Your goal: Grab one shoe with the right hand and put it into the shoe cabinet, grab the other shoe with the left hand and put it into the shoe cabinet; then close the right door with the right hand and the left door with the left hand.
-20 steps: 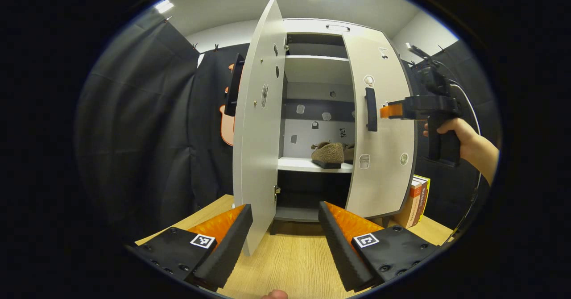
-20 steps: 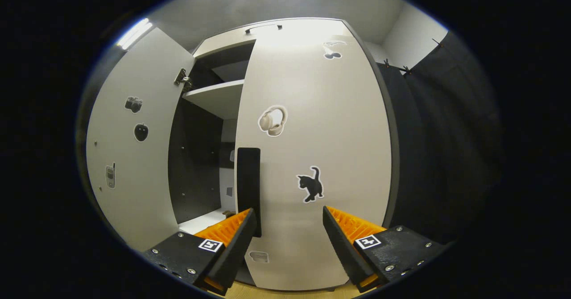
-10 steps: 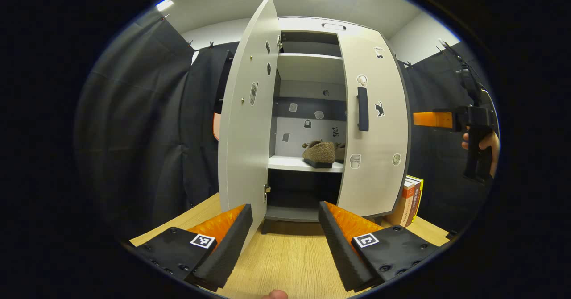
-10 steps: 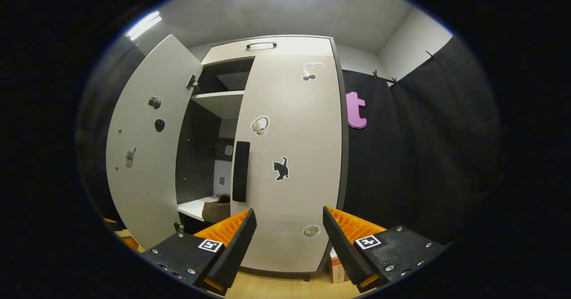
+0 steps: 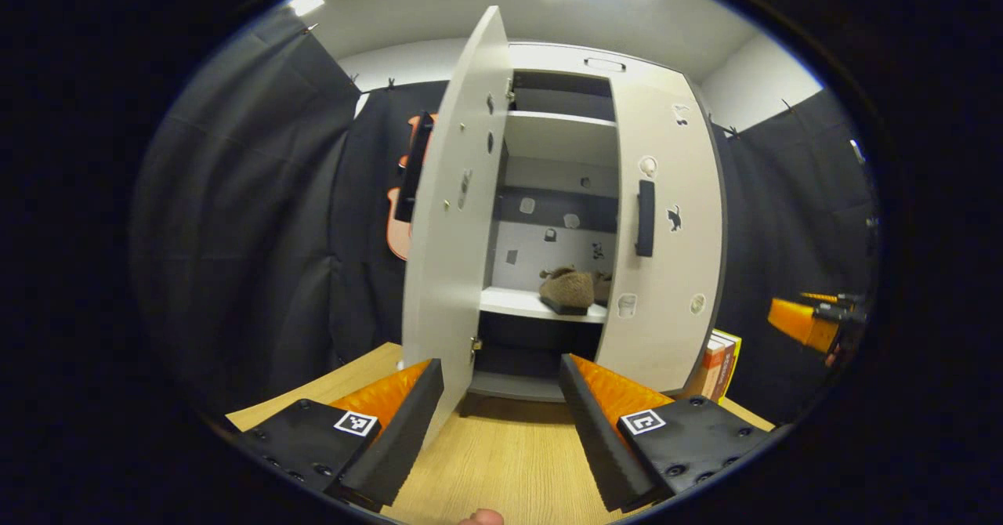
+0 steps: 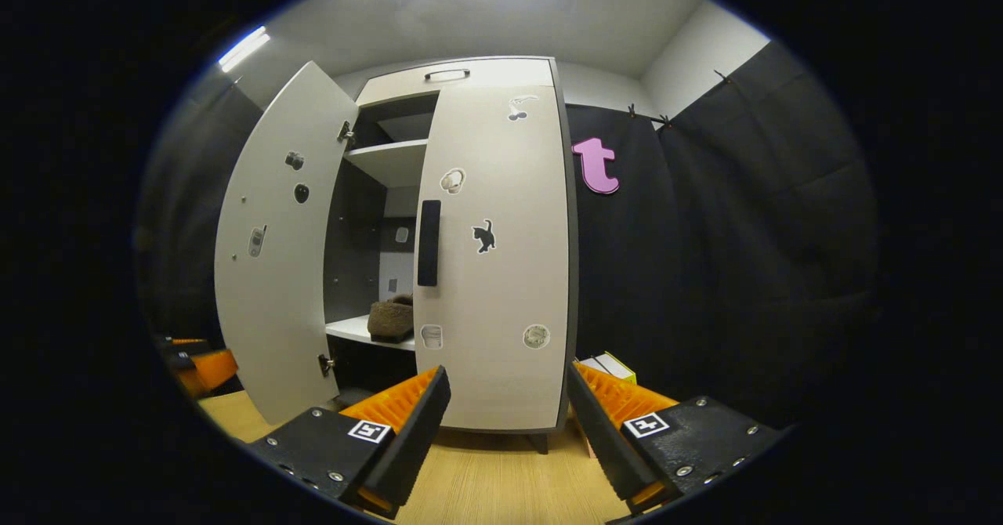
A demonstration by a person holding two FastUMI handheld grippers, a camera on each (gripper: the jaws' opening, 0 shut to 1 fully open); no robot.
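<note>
The white shoe cabinet [image 5: 595, 59] stands on a wooden table. Its left door [image 5: 450, 219] hangs open, and its right door [image 5: 666, 227], with a dark handle [image 5: 645, 218], is closed. A brown fuzzy shoe [image 5: 568, 288] sits on the middle shelf, with a second shoe [image 5: 602, 284] beside it half hidden by the right door. My left gripper [image 5: 500, 362] is open and empty, low in front of the open side. My right gripper [image 6: 507, 370] is open and empty, back from the right door [image 6: 497, 251]. It also appears at the far right [image 5: 787, 320] in the left gripper view.
A stack of books [image 5: 721, 360] stands on the table [image 5: 501, 462] to the right of the cabinet, also seen in the right gripper view [image 6: 607, 366]. The open door's edge reaches out toward my left gripper. Black cloth walls close in both sides.
My right gripper has pulled back and dropped lower, away from the right door, which went from nearly closed to closed. My left gripper has barely shifted.
</note>
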